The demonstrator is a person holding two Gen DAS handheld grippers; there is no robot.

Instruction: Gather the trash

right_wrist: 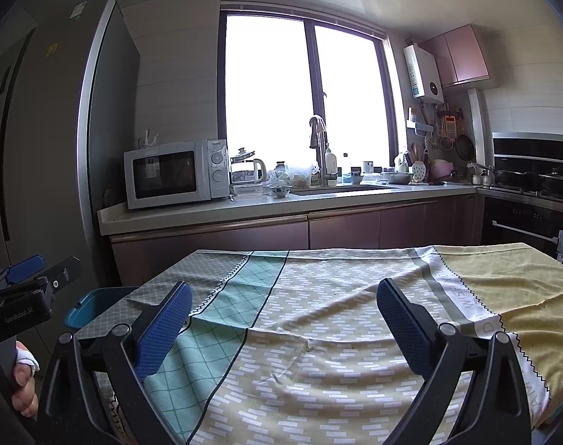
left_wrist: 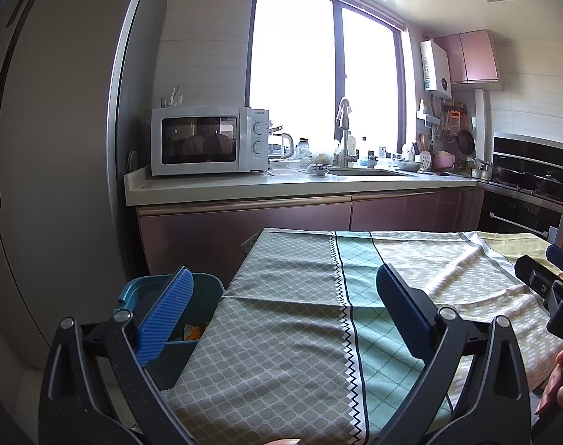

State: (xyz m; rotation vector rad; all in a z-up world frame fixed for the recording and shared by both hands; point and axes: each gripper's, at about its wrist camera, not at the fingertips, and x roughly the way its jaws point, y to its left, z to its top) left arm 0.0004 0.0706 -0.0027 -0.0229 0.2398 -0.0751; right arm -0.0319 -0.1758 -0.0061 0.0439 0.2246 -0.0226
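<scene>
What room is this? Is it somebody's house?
It looks like a home kitchen. There is a microwave on the counter, a sink with a tall faucet under the window, and a stove with pans on the right.

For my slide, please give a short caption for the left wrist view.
Open left gripper over a patterned tablecloth, teal bin at its left edge.
</scene>
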